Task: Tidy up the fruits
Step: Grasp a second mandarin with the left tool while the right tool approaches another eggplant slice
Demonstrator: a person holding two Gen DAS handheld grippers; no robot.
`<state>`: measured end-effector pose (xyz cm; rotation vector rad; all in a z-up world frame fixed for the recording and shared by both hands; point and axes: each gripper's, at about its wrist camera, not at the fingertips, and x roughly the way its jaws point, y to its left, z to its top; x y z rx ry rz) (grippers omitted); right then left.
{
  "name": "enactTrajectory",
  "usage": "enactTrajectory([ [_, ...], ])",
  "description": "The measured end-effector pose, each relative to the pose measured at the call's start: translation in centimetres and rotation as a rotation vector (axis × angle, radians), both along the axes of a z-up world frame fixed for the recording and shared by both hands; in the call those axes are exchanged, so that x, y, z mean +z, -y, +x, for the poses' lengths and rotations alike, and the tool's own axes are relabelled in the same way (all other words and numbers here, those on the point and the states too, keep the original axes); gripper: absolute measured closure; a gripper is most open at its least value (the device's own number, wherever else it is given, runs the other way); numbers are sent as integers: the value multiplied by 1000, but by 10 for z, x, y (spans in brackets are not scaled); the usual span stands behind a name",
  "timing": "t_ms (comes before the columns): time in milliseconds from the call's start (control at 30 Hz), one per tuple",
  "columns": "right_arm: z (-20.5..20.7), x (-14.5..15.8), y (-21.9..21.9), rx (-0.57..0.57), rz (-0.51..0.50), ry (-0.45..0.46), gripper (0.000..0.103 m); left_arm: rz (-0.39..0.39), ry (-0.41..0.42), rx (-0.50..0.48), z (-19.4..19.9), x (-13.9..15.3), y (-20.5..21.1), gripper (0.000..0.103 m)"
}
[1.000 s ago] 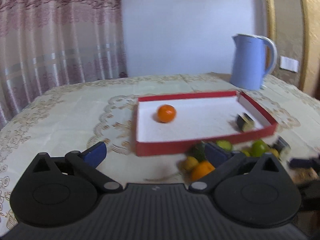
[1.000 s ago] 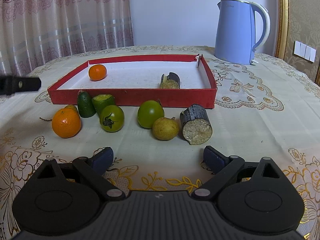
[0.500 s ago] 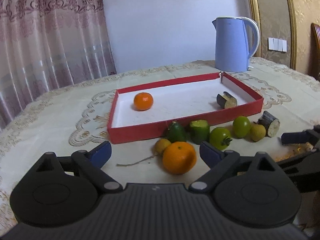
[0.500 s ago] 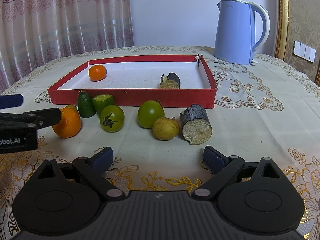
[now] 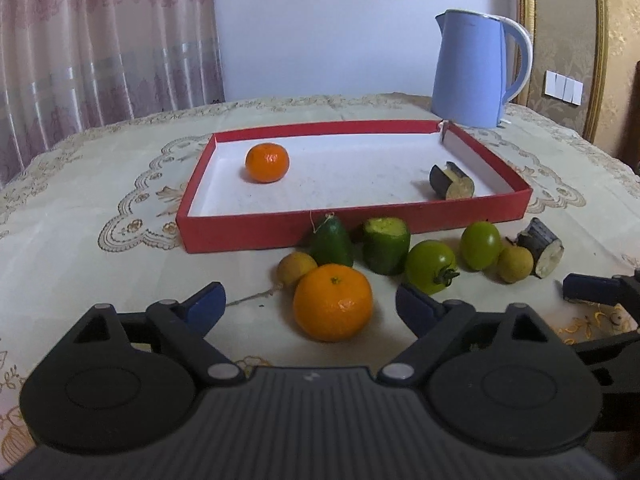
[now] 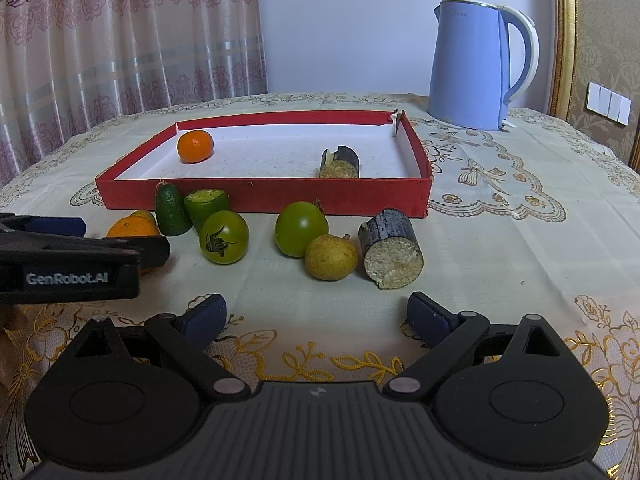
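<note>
A red tray (image 5: 280, 226) (image 6: 256, 196) holds a small orange (image 5: 267, 162) and an eggplant piece (image 5: 452, 181). In front of it lie a large orange (image 5: 333, 302), a small yellow fruit (image 5: 296, 268), an avocado (image 5: 331, 240), a cucumber piece (image 5: 386, 245), two green tomatoes (image 5: 430, 266) (image 5: 480, 246), a yellow-green fruit (image 6: 331, 257) and another eggplant piece (image 6: 390, 254). My left gripper (image 5: 310, 306) is open with the large orange between its fingers, not clamped. My right gripper (image 6: 316, 316) is open and empty, short of the fruit row.
A blue electric kettle (image 5: 476, 76) stands behind the tray's far right corner. The table carries a cream embroidered cloth (image 6: 500, 216). A curtain (image 5: 100, 40) hangs at the back left. The left gripper's body (image 6: 72, 262) crosses the right wrist view at the left.
My left gripper has swung toward the fruit row and moved in until the large orange sits between its open fingers. The right gripper has stayed still.
</note>
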<state>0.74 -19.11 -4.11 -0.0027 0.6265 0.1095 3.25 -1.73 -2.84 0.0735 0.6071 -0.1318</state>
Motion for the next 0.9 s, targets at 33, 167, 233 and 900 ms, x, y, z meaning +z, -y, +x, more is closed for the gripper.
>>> enactTrajectory([
  [33, 0, 0, 0, 0, 0, 0, 5, -2, -6, -2, 1, -1, 1, 22],
  [167, 0, 0, 0, 0, 0, 0, 5, -13, -36, -5, 6, -5, 2, 44],
  [233, 0, 0, 0, 0, 0, 0, 5, -2, -27, -6, 5, -7, 3, 47],
  [900, -12, 5, 12, -9, 49, 48, 5, 29, 39, -42, -14, 0, -2, 63],
])
